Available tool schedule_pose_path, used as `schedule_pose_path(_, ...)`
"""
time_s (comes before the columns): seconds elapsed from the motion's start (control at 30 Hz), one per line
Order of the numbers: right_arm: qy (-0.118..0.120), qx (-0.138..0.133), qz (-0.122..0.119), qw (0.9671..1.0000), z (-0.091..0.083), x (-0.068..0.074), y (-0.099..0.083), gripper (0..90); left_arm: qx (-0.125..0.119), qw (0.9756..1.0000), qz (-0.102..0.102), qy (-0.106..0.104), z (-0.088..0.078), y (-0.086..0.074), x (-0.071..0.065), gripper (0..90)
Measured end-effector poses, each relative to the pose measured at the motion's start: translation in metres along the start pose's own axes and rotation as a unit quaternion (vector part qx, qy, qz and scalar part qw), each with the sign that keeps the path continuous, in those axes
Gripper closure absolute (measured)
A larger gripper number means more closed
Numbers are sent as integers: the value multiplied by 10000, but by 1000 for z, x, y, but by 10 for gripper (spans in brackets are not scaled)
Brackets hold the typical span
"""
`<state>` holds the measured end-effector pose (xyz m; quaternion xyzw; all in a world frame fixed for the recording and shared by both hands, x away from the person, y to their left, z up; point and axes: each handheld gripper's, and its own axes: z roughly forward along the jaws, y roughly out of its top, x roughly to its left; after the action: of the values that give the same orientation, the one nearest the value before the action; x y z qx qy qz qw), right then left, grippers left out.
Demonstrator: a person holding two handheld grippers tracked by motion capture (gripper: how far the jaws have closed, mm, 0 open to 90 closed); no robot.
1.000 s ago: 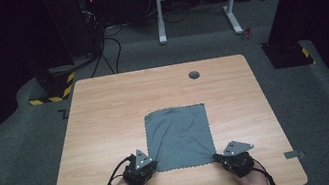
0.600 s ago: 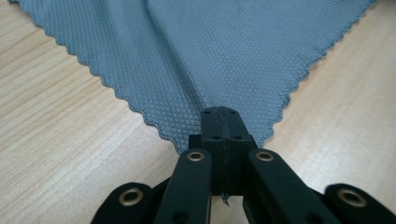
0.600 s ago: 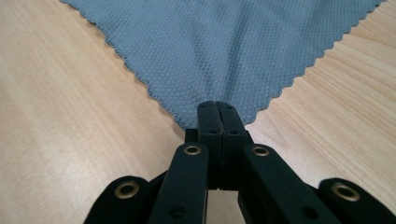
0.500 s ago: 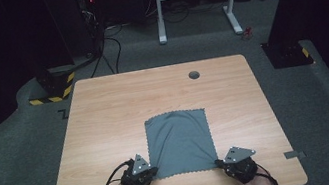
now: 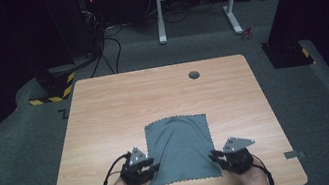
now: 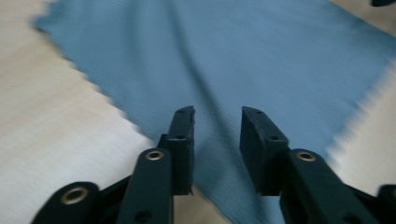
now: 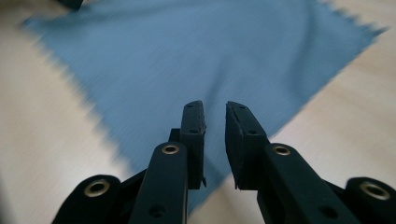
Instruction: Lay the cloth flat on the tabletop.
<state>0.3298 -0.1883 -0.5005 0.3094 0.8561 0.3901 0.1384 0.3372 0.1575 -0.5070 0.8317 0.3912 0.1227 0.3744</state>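
Black left claw (image 5: 150, 165), black right claw (image 5: 217, 156), brass-ringed screws, grey three-cornered plates, trailing black cables

Blur, cut edges and covered corners

From above, my left claw (image 5: 150, 165) and right claw (image 5: 216, 156) cover the cloth's (image 5: 180, 148) two near corners, and the bottom edge cuts my forearms off. In my left claw's view the cloth (image 6: 224, 60) smears at its right border and runs off the top; in my right claw's view its (image 7: 196, 56) left border blurs. Whether the cloth's near corners touch my pads, I cannot tell.
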Motion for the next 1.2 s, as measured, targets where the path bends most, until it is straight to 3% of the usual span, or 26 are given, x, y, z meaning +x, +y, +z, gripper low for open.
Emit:
schedule_pose_path(0.13, -561, 29, 177, 9983, 29, -33, 26, 785, -62, 9975, -369, 604, 22, 21, 31, 584)
schedule_pose_path(0.17, -741, 76, 396, 9964, 44, -52, 37, 785, -95, 9953, -538, 801, 30, 30, 48, 571)
schedule_pose_path(0.2, -741, 76, 396, 9964, 44, -52, 37, 785, -95, 9953, -538, 801, 30, 30, 48, 571)
schedule_pose_path(0.27, -907, 79, 670, 9936, 55, -68, 45, 784, -101, 9935, -667, 912, 36, 39, 62, 571)
schedule_pose_path(0.33, -1091, 70, 891, 9900, 65, -83, 54, 761, -33, 9924, -661, 1036, 42, 48, 70, 571)
schedule_pose_path(0.47, -1193, 225, 1003, 9875, 77, -94, 60, 706, 187, 9902, -652, 1221, 55, 62, 83, 583)
schedule_pose_path(0.6, -1179, 277, 1043, 9871, 85, -99, 59, 687, 243, 9896, -667, 1251, 61, 65, 87, 582)
schedule_pose_path(0.63, -1134, 301, 1181, 9860, 89, -102, 57, 689, 264, 9897, -652, 1248, 63, 65, 87, 585)
schedule_pose_path(0.73, -1098, 240, 1236, 9859, 90, -105, 55, 718, 293, 9904, -641, 1189, 66, 67, 89, 600)
schedule_pose_path(0.93, -954, 270, 1025, 9898, 91, -104, 56, 889, 361, 9935, -456, 979, 69, 71, 87, 775)
schedule_pose_path(1.03, -930, 272, 983, 9904, 92, -105, 56, 900, 447, 9945, -385, 869, 72, 75, 86, 890)
schedule_pose_path(1.13, -983, 269, 1023, 9895, 90, -106, 56, 900, 401, 9949, -481, 788, 73, 76, 90, 900)
schedule_pose_path(1.2, -1041, 189, 1026, 9891, 88, -107, 57, 900, 366, 9945, -422, 881, 73, 76, 91, 900)
